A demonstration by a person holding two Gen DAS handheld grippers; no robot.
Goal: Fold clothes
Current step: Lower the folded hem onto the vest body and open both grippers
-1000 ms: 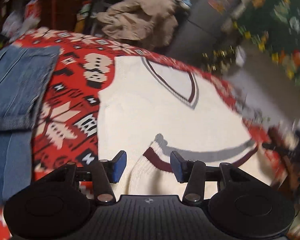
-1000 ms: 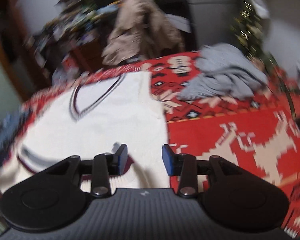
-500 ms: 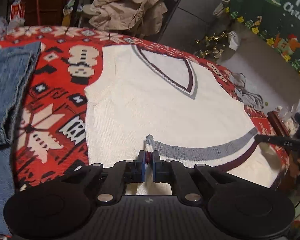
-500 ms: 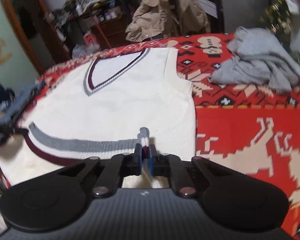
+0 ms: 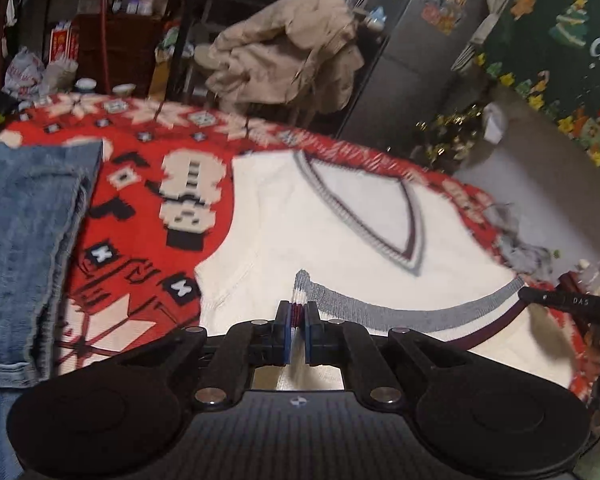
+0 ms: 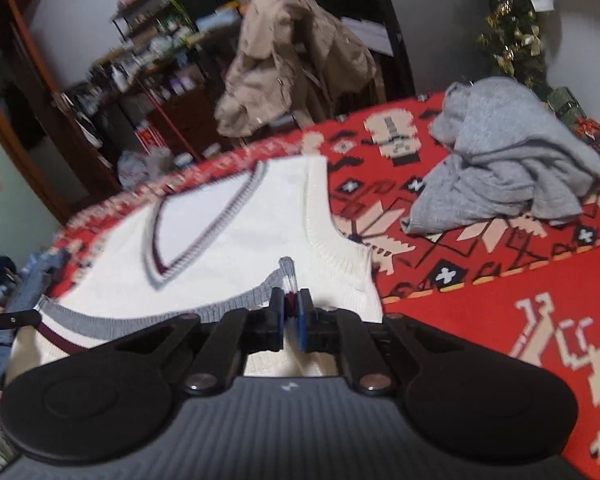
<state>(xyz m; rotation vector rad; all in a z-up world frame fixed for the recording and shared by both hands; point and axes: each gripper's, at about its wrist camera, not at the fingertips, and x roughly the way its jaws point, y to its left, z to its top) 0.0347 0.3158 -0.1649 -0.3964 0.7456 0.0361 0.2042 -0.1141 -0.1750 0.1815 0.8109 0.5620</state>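
Note:
A cream knitted vest (image 5: 320,240) with a grey-and-maroon V-neck lies flat on the red patterned cloth (image 5: 140,216). Its striped bottom hem (image 5: 400,312) is lifted and carried up over the body toward the neck. My left gripper (image 5: 297,320) is shut on the hem's left corner. In the right wrist view the same vest (image 6: 236,248) shows, and my right gripper (image 6: 288,312) is shut on the hem's right corner (image 6: 286,276). The hem sags in a curve between the two grippers.
Folded blue jeans (image 5: 24,240) lie left of the vest. A crumpled grey garment (image 6: 508,168) sits on the cloth to the right. A beige jacket (image 5: 288,60) hangs over a chair behind the surface. Shelves and clutter stand farther back.
Both grippers went from open to shut on the vest's hem corners, then lifted the hem and carried it forward over the vest's body toward the neckline.

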